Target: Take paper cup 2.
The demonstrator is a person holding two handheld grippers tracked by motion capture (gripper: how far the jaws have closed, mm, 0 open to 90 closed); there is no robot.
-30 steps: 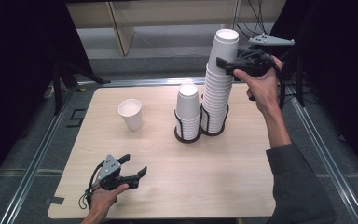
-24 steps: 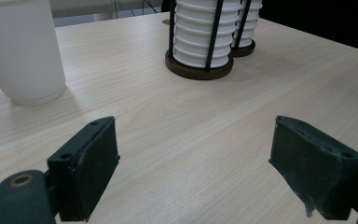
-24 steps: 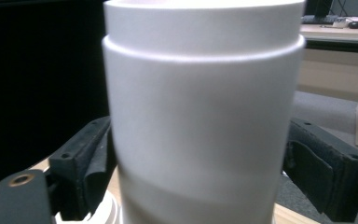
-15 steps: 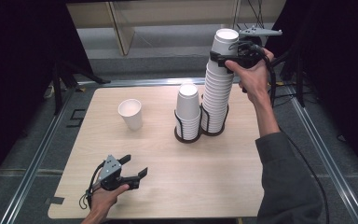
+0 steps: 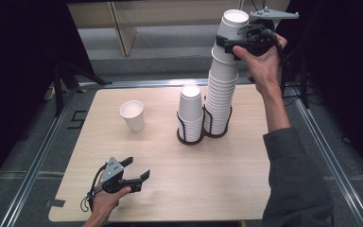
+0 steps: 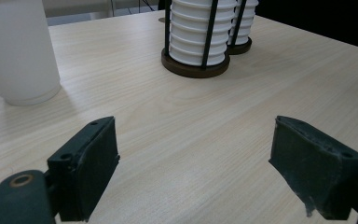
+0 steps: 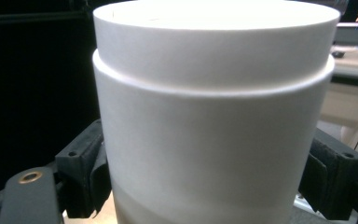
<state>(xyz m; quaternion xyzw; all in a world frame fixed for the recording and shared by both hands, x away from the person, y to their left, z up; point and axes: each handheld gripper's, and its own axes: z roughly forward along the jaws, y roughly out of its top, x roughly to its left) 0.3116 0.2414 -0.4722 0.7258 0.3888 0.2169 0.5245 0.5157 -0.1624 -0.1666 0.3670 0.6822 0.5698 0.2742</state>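
My right gripper [image 5: 230, 45] is shut on the top white cups [image 5: 233, 26] of the tall cup stack [image 5: 220, 99], held high above the table's far right. In the right gripper view, the held cups [image 7: 214, 116] sit between both pads, one nested inside the other. A shorter cup stack [image 5: 190, 111] stands in a black wire holder beside the tall one. A single white cup [image 5: 132, 115] stands alone at the left. My left gripper [image 5: 137, 169] rests near the front edge, open with nothing between its fingers [image 6: 86, 172].
The wooden table [image 5: 217, 179] has bare room across its front and right. In the left gripper view, the lone cup [image 6: 16, 51] is close at the left and the short stack's holder [image 6: 196, 65] is farther ahead. A metal rail [image 5: 321, 142] borders the table.
My right gripper has risen with the top cups, drawing them up out of the tall stack. The left gripper has stayed where it was.
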